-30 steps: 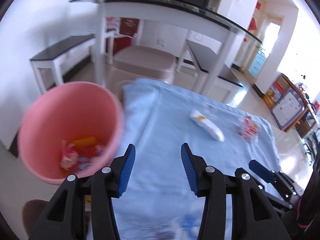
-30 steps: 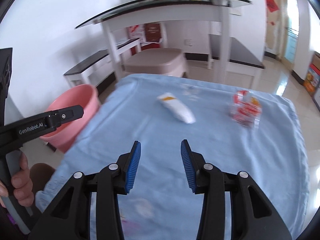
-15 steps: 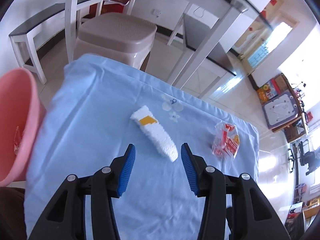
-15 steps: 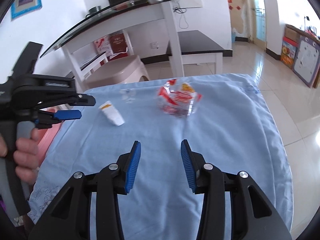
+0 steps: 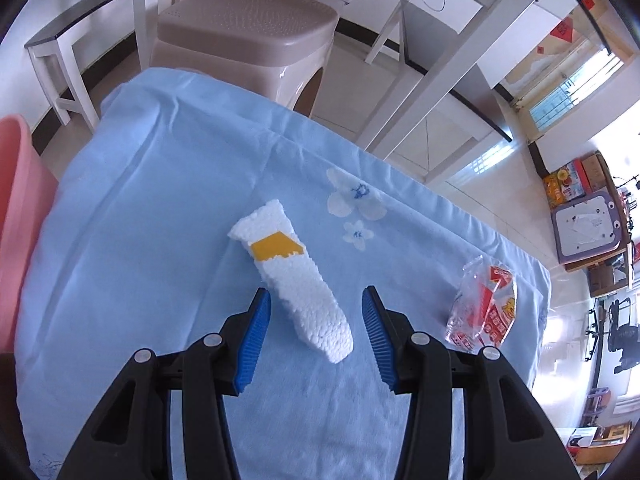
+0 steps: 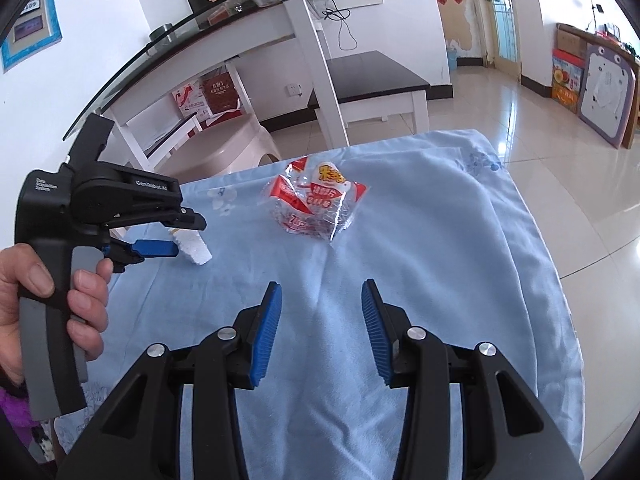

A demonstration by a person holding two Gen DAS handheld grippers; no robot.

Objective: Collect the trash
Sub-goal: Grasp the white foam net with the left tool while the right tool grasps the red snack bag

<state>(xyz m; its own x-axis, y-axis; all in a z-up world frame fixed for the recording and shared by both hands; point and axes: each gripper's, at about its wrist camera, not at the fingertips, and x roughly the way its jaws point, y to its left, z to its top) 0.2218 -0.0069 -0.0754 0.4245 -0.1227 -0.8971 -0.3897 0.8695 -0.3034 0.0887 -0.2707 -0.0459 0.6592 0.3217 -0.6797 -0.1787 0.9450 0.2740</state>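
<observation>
While both claws gape empty, left view alone shows pink bin (image 5: 16, 216), right view alone a hand (image 6: 44, 296).

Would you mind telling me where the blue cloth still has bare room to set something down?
The widest free patch is the right side of the blue cloth, between the crumpled snack wrapper and the cloth's right edge. The near strip ahead of the right gripper is bare too. It is crowded at the left, where the left gripper straddles the white foam piece.
</observation>
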